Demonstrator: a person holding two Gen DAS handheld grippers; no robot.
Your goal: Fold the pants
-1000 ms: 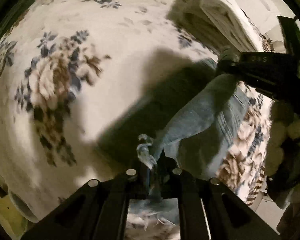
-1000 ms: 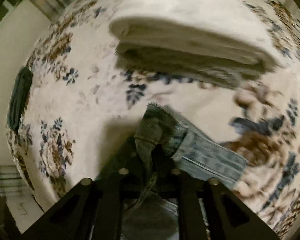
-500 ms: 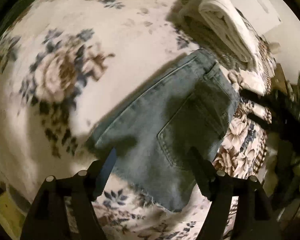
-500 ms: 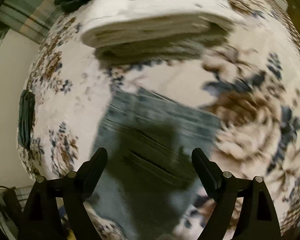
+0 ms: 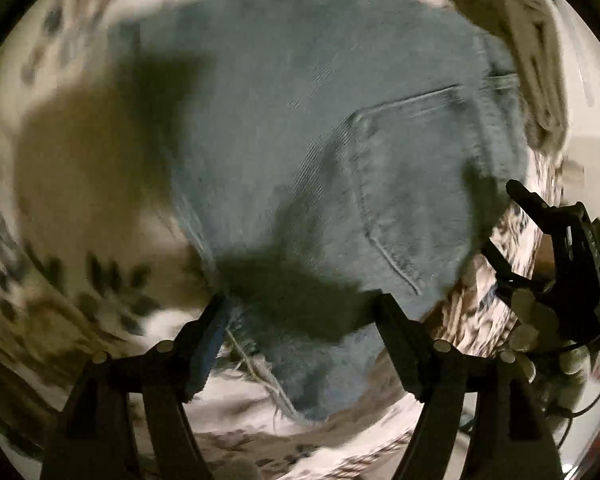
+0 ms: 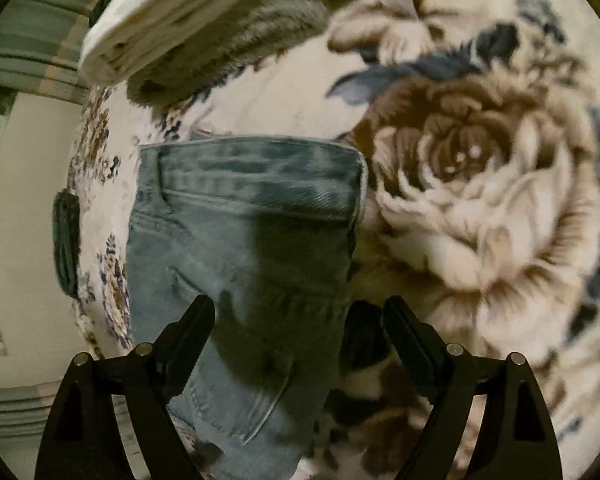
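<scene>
A folded pair of light blue denim pants (image 5: pixel 320 140) lies flat on the floral blanket (image 5: pixel 72 240), back pocket up, frayed hem toward the left wrist camera. My left gripper (image 5: pixel 302 312) is open and empty, just above the hem end. In the right wrist view the pants (image 6: pixel 240 240) show waistband at the far end, and my right gripper (image 6: pixel 300 316) is open and empty over their right edge. The right gripper also shows in the left wrist view (image 5: pixel 512 216) at the pants' right side.
A stack of folded cream cloth (image 6: pixel 204 12) lies on the blanket beyond the waistband; it also shows in the left wrist view (image 5: pixel 536 52). A dark green item (image 6: pixel 66 244) lies at the blanket's left edge. The big floral print (image 6: pixel 480 184) covers the blanket to the right.
A second ago both grippers were shut on the denim and held it up. They have opened, the pants lie flat, and both grippers have dropped closer to the cloth.
</scene>
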